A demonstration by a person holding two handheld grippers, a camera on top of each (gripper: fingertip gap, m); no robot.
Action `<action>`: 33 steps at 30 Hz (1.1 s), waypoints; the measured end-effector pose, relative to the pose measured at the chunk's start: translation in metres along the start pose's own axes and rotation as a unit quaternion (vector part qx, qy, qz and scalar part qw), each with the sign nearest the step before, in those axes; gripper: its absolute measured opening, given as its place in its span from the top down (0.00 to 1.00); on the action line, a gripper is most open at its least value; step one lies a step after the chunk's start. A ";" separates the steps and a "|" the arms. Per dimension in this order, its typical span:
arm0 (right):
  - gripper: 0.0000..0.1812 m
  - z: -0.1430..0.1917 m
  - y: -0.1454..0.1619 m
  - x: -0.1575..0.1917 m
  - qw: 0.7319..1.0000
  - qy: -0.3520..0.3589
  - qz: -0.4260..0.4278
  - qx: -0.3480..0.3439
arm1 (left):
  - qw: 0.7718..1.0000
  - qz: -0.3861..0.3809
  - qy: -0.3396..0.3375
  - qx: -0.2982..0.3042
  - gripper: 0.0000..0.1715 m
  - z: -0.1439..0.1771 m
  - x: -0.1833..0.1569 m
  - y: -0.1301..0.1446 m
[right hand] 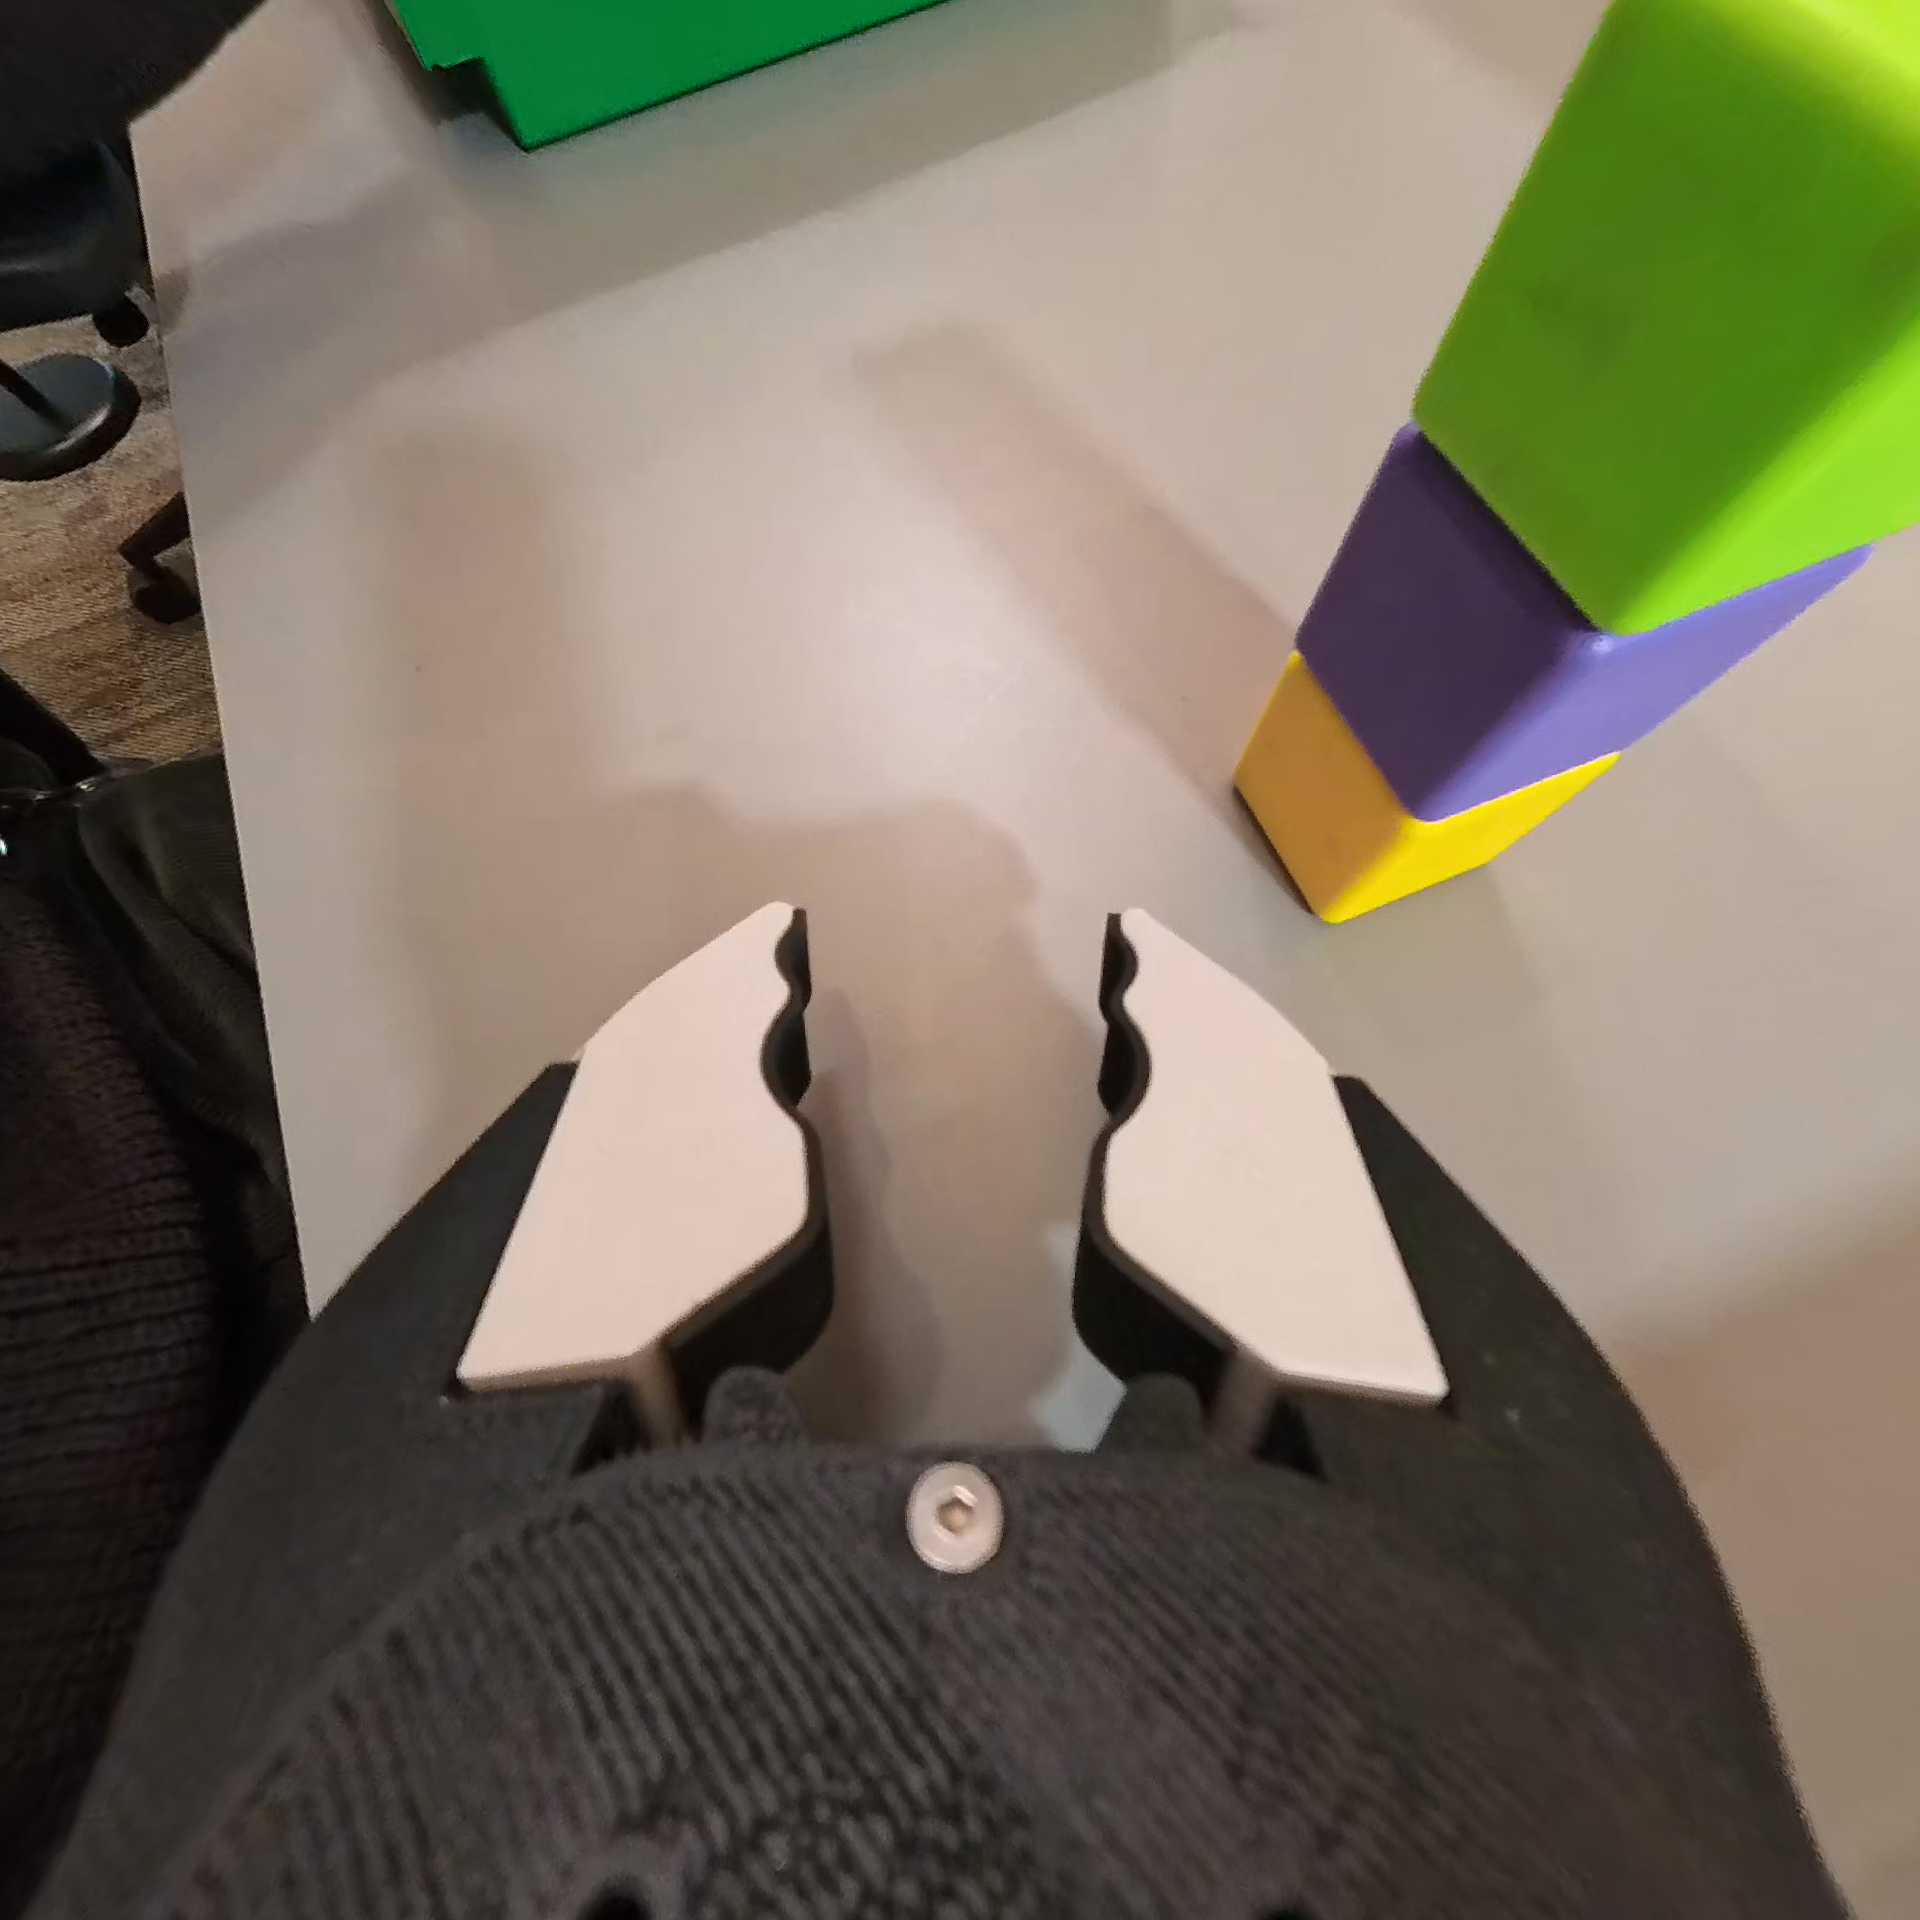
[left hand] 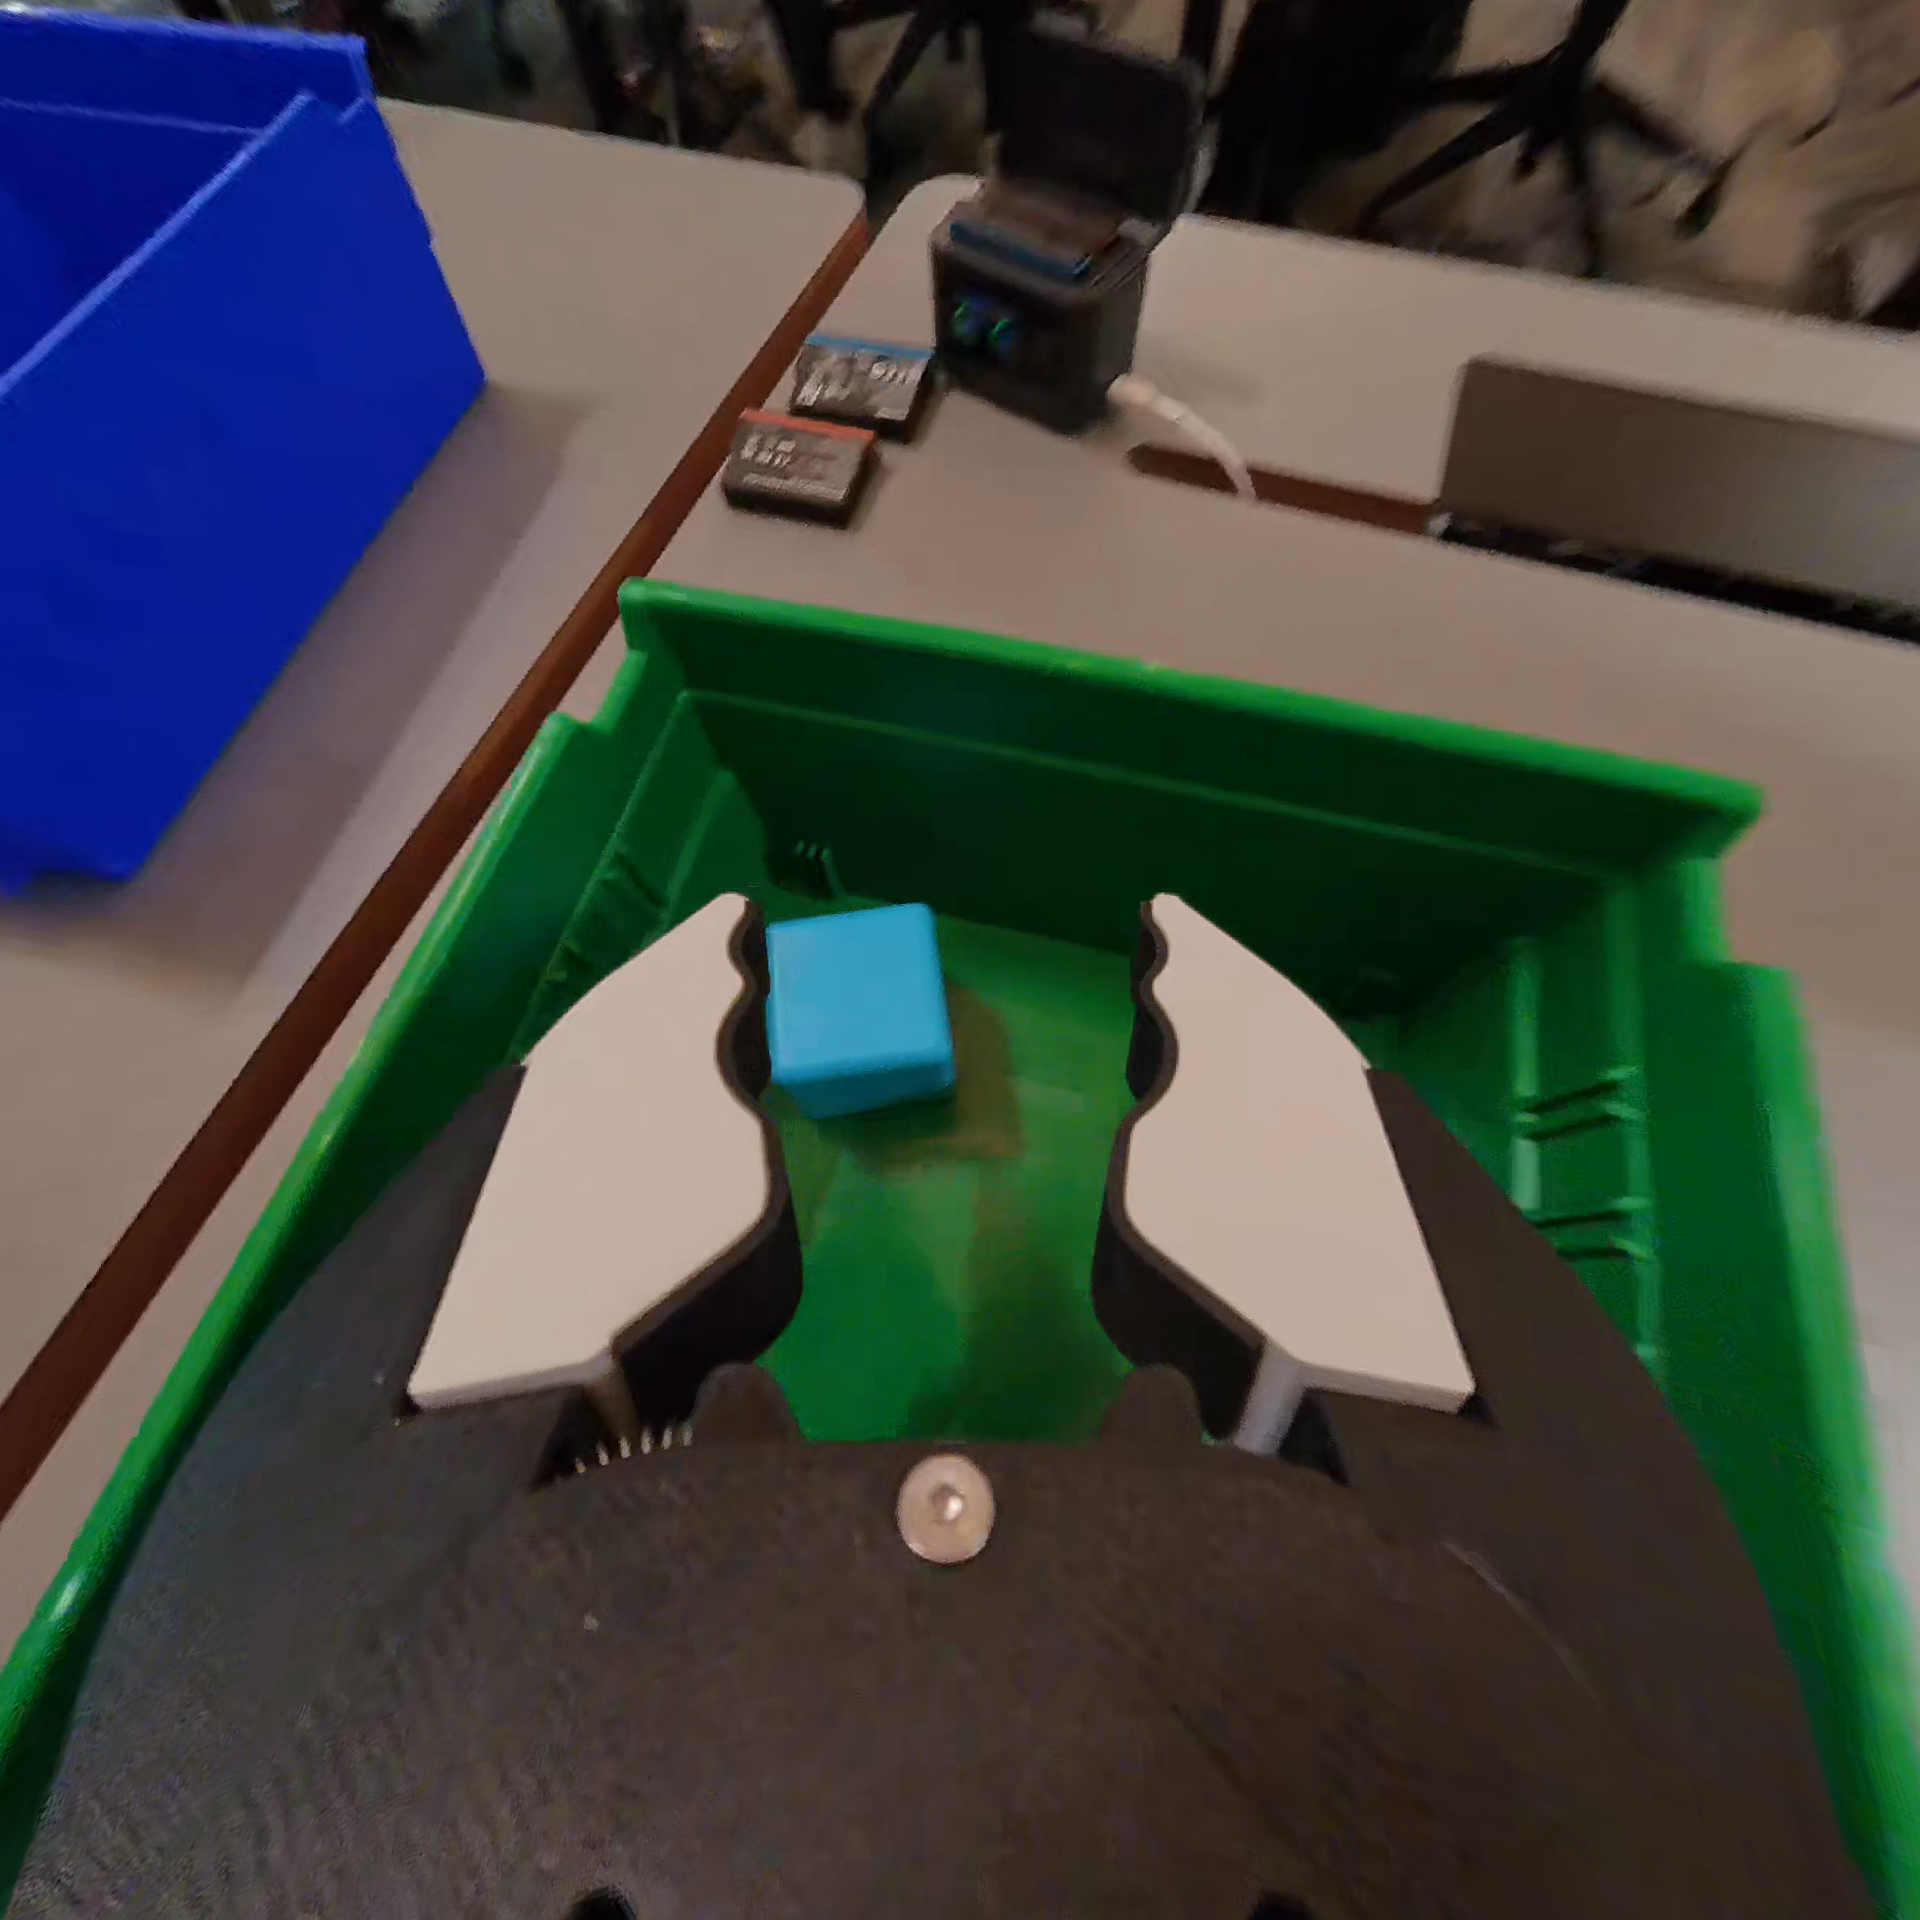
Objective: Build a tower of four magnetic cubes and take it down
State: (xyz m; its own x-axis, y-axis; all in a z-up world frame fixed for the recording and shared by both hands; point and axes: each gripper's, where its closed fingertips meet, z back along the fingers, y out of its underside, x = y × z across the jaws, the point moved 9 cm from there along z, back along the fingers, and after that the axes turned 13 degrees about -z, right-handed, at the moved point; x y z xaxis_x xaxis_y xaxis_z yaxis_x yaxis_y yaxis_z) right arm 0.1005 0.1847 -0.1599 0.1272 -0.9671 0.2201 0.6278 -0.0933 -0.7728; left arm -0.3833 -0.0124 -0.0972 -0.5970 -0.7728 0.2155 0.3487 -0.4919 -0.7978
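Left tongs (left hand: 940, 997) dip into the green bin (left hand: 1195, 738), spread wide, blue cube (left hand: 857, 1003) against the nine-o'clock finger. Right tongs (right hand: 954, 1003) hover released over the table (right hand: 727, 520), block stack (right hand: 1538, 623) at two o'clock.

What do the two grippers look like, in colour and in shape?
The left gripper and the right gripper look alike: a black, ridged plastic body with one silver screw, and two pale grey fingers with black wavy inner pads. No cables show.
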 end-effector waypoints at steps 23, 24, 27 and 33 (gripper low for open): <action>0.70 0.000 0.001 0.003 1.000 0.004 0.011 0.000 | 0.999 0.001 0.030 0.015 0.72 0.006 0.010 -0.013; 0.70 0.000 0.001 0.003 1.000 0.004 0.011 0.001 | 0.999 -0.006 0.033 -0.010 0.72 0.020 0.008 -0.026; 0.70 0.000 0.001 0.002 1.000 0.004 0.010 0.000 | 0.994 -0.037 0.054 -0.092 0.72 0.070 -0.004 -0.066; 0.70 0.001 0.001 0.002 1.000 0.004 0.009 -0.001 | 0.943 -0.161 0.213 -0.197 0.72 0.146 -0.085 -0.107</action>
State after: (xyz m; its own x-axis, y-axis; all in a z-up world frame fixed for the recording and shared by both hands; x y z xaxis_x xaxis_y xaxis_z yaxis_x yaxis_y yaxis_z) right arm 0.1018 0.1826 -0.1594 0.1319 -0.9706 0.2011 0.6236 -0.0764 -0.7780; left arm -0.2646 0.0472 0.0517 -0.8913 -0.3367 0.3038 -0.1460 -0.4213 -0.8951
